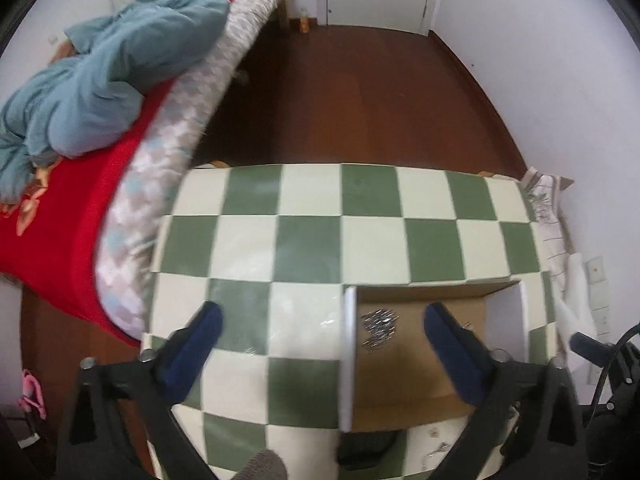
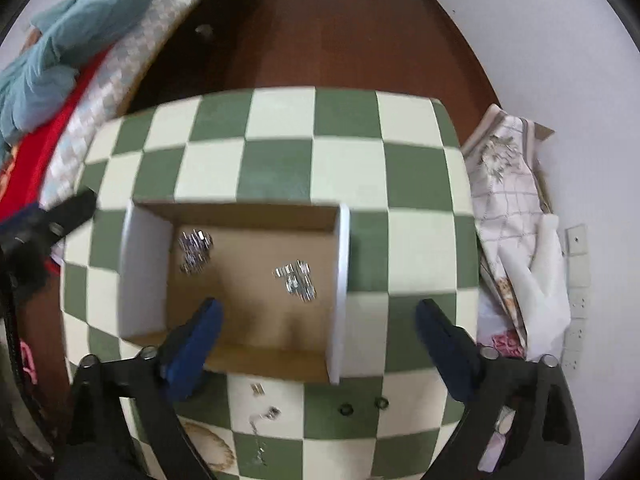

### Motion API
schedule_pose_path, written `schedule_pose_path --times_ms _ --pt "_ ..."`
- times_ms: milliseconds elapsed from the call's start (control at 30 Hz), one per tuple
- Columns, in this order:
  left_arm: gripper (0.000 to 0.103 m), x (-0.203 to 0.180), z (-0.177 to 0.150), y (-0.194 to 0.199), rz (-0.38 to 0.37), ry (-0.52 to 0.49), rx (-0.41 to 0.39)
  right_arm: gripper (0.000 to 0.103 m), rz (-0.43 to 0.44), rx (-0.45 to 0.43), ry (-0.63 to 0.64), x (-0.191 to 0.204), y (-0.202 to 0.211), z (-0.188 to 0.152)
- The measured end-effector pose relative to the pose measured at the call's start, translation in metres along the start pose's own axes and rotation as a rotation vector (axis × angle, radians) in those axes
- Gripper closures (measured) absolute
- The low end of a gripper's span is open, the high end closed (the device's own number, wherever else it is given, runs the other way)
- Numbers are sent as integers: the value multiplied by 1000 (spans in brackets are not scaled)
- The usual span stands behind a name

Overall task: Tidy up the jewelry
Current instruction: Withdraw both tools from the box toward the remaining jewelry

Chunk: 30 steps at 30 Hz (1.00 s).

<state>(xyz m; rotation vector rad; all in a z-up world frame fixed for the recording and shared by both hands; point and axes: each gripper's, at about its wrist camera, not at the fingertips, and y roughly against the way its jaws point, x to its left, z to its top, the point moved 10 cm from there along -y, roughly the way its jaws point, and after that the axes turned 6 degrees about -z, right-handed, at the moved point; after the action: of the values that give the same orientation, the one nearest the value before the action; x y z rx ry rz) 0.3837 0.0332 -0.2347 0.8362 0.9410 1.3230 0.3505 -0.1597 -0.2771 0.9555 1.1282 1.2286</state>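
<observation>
An open cardboard box [image 2: 256,320] with white side walls sits on a green and cream checkered table [image 2: 280,160]. Two silver jewelry pieces lie inside: one at the left [image 2: 195,250], one at the right [image 2: 297,280]. Small silver pieces [image 2: 258,389] [image 2: 269,414] and two dark rings [image 2: 346,409] [image 2: 382,403] lie on the table in front of the box. My right gripper [image 2: 316,324] is open and empty above the box's near edge. My left gripper [image 1: 322,330] is open and empty over the box's left wall [image 1: 348,356]; one silver piece [image 1: 378,326] shows between its fingers.
A bed with a red cover [image 1: 68,216] and a blue blanket [image 1: 92,80] stands left of the table. Folded cloth and a white item [image 2: 516,232] lie right of the table against the wall. Brown wooden floor [image 1: 360,92] lies beyond. The left gripper [image 2: 48,220] shows at the right wrist view's left edge.
</observation>
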Motion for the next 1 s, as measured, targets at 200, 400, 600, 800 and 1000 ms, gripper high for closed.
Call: schedule_pose_path --times_ms 200,400,600,800,1000 --pt "0 8 -29 14 54 -12 -65 1 -43 -21 -17 -4 -4 -34" --pt "0 9 -52 34 57 0 -100 1 -51 -73 -40 -4 10 -50" --pt "0 8 -62 66 69 1 -160 1 -55 -144 -59 -4 41 -58" --pt "0 10 -72 104 64 2 -223 1 -53 -239 -78 -6 85 -68" --pt "0 11 -85 143 66 11 -258 1 -36 -327 -83 0 134 -82"
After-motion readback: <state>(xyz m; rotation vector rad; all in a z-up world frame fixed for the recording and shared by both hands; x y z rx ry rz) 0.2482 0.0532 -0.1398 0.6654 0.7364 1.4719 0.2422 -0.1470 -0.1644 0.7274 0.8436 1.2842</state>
